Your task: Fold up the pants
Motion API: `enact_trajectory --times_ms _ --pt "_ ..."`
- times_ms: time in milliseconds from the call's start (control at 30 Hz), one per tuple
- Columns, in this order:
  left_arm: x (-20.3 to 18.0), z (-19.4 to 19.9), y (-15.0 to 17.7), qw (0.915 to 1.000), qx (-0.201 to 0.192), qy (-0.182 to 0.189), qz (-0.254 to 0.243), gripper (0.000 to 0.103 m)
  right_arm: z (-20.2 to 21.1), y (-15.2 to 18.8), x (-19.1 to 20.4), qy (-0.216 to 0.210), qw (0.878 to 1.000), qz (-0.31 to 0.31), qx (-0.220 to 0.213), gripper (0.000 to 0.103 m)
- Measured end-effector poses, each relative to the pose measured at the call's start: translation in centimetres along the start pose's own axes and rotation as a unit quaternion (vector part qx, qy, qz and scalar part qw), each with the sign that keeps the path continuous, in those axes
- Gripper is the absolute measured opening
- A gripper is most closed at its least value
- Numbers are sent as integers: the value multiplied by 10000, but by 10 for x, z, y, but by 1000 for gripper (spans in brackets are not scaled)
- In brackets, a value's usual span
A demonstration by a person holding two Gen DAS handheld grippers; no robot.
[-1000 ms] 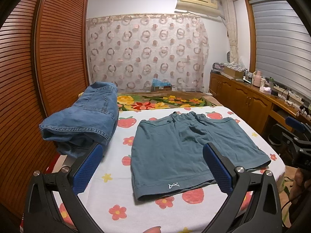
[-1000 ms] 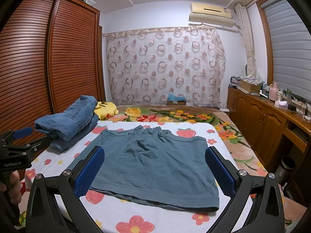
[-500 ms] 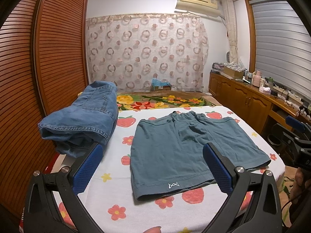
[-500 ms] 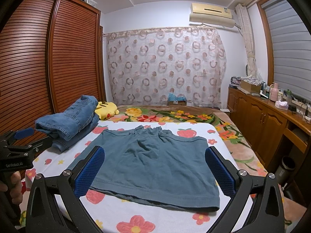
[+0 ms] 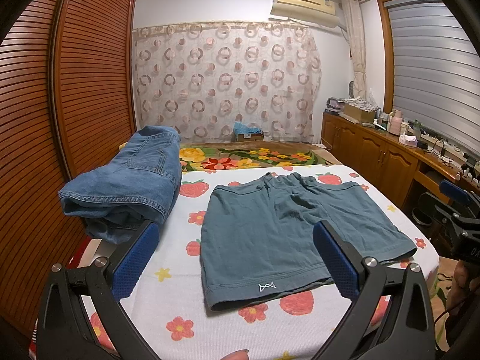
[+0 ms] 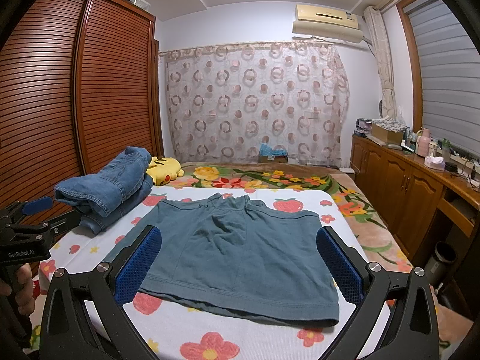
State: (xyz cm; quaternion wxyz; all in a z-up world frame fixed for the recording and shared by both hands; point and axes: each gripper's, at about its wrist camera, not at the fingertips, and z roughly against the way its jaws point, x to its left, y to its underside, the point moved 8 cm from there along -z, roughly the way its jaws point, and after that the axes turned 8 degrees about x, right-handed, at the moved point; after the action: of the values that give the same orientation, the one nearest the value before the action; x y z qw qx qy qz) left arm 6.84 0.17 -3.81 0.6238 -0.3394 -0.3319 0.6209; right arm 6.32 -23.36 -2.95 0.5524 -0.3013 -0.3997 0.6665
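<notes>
Not much has moved since a sec ago: the left gripper (image 5: 235,259) has slid a tiny bit to the left, so the jeans pile (image 5: 132,180) looks a bit bigger, & the right gripper (image 6: 240,265) has hardly shifted.

Both grippers hang in the air near the close edge of the bed (image 6: 228,339). Fingers on both are wide apart, holding nothing.

The teal shorts (image 6: 237,249) lie flat on the strawberry sheet, waistband far away, leg hems close to us. No fold in them yet, so I think this is the very start.

Next, prob. both grippers go down to the shorts, each pinches an edge, then one half gets laid over the other. Grab only the shorts, not the sheet under them.
</notes>
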Motion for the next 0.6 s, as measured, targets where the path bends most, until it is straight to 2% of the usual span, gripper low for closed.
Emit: enact_trajectory --times_ms 600 --pt "-4 3 -1 10000 -19 -1 -6 103 0 1 0 -6 10000 8 -16 103"
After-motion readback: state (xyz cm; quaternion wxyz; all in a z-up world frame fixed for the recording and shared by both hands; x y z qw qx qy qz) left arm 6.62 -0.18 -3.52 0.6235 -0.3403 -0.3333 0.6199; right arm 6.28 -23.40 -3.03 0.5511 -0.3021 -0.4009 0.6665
